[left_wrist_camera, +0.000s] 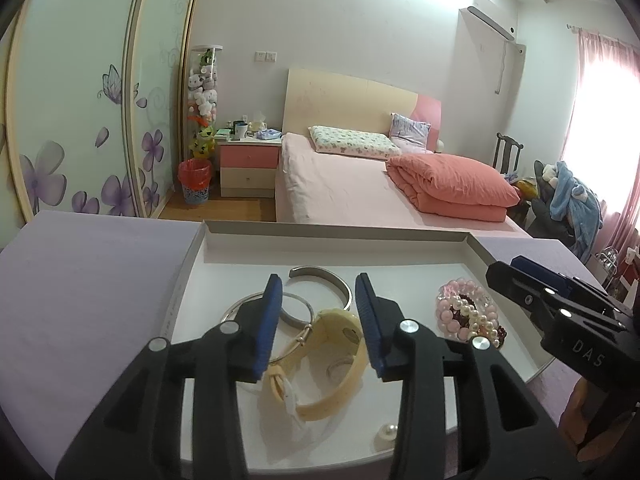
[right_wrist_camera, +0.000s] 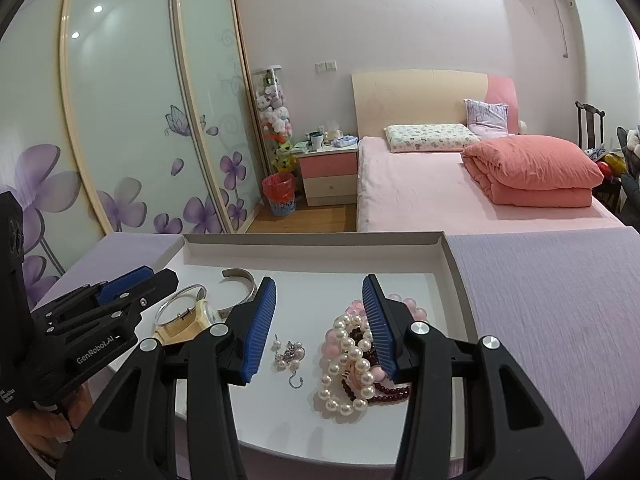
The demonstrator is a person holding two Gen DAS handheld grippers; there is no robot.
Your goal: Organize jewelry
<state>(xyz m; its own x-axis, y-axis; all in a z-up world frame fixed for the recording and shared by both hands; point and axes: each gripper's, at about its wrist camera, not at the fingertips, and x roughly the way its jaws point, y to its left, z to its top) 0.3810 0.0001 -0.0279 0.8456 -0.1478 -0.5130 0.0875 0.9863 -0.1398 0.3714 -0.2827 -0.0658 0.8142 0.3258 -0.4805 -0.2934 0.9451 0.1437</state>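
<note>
The jewelry sits in a shallow white tray [right_wrist_camera: 452, 272] on a lilac-covered worktop [right_wrist_camera: 560, 300]. Left half of the tray: a cream watch [left_wrist_camera: 336, 344] lying on its side, a thin silver bangle [left_wrist_camera: 240, 308] overlapping it, and an open silver cuff [left_wrist_camera: 320, 276] behind both. Right half: a heap of bead bracelets [right_wrist_camera: 352, 364], white pearl, pale pink and dark red strands tangled together. Between the halves lies a small pearl earring with a hook [right_wrist_camera: 290, 354]. One loose pearl [left_wrist_camera: 386, 436] rests near the tray's front rim.

Legible writing: "DAS" on the side of the right tongs [left_wrist_camera: 504, 270] as seen from the left wrist; "GenRobot.AI" on the side of the left tongs [right_wrist_camera: 152, 276] as seen from the right wrist.

Left tongs [left_wrist_camera: 318, 320]: blue pads apart, nothing pinched, hovering above the watch and bangle. Right tongs [right_wrist_camera: 320, 320]: pads apart, nothing pinched, the right pad just beside the bead heap; contact cannot be confirmed.

Edges and room: the tray's raised walls enclose the back and both sides. The tray floor is bare toward the back wall. The worktop is open cloth to either side of the tray. Beyond its far edge stand a pink bed [right_wrist_camera: 460, 196] and a bedside cabinet [right_wrist_camera: 330, 178].
</note>
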